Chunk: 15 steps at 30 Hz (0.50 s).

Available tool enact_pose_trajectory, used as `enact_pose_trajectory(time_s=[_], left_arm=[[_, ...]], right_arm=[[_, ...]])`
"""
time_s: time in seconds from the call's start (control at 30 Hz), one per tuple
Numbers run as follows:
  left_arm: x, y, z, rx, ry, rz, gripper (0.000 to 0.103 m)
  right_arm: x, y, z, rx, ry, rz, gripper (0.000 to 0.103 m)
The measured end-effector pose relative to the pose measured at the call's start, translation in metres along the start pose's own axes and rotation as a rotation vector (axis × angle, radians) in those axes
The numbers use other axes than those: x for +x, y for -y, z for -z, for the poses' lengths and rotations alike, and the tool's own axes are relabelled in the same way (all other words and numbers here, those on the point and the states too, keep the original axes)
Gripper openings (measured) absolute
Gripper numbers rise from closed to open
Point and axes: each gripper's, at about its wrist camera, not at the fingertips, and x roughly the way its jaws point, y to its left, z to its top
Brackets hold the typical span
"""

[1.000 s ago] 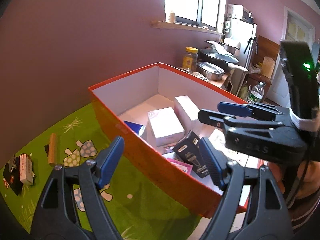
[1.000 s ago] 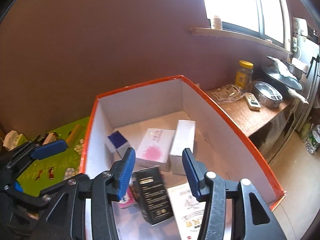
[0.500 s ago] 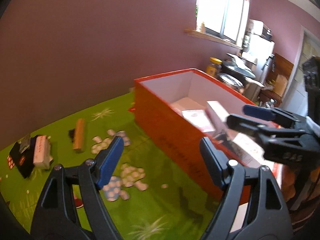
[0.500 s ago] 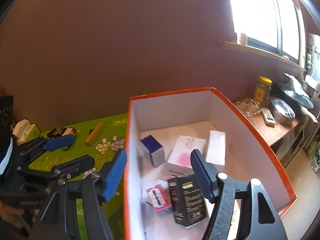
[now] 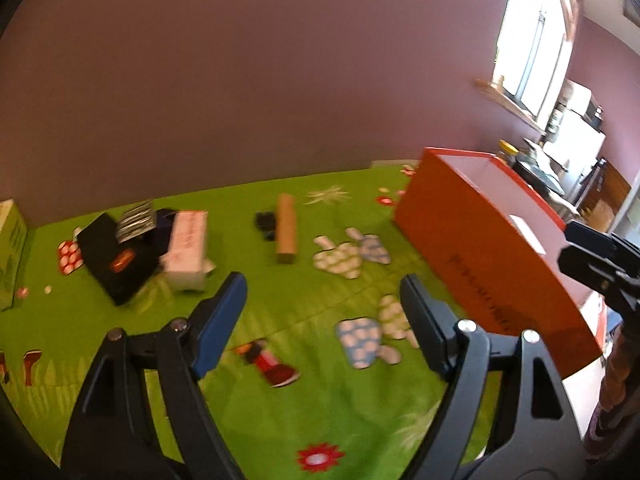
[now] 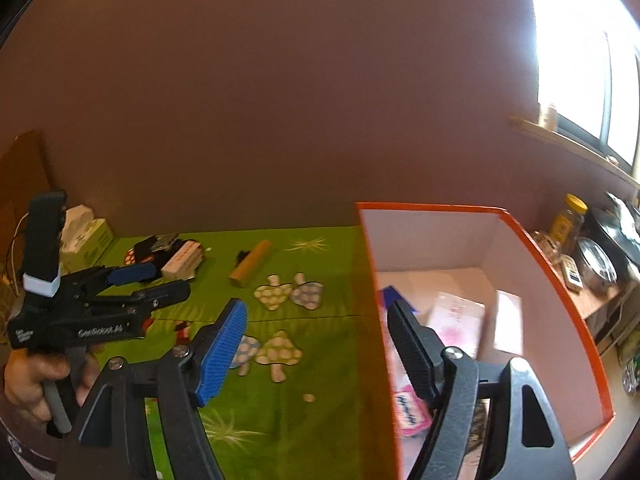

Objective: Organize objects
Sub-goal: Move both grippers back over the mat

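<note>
Two empty grippers: left gripper, jaws wide, is nearer the white carton ahead-left; right gripper is opening beside the orange box.

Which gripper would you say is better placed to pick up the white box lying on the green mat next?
Left. The left gripper is open, empty and faces the white box, with bare mat between. The right gripper, its jaws opening and empty, straddles the orange box wall, farther away.
</note>
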Motion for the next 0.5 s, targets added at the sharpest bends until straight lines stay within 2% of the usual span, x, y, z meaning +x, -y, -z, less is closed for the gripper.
enact_pose_trajectory(time_s=[0.23, 0.5], left_arm=[[-0.004, -0.047, 0.005, -0.054, -0.004, -0.053, 0.081], [-0.008, -0.088, 0.007, -0.096, -0.01, -0.099, 0.081]], right_arm=[[0.028, -0.048, -0.007, -0.064, -0.027, -0.07, 0.075], [0.088, -0.084, -0.015, -0.07, -0.078, -0.087, 0.075]])
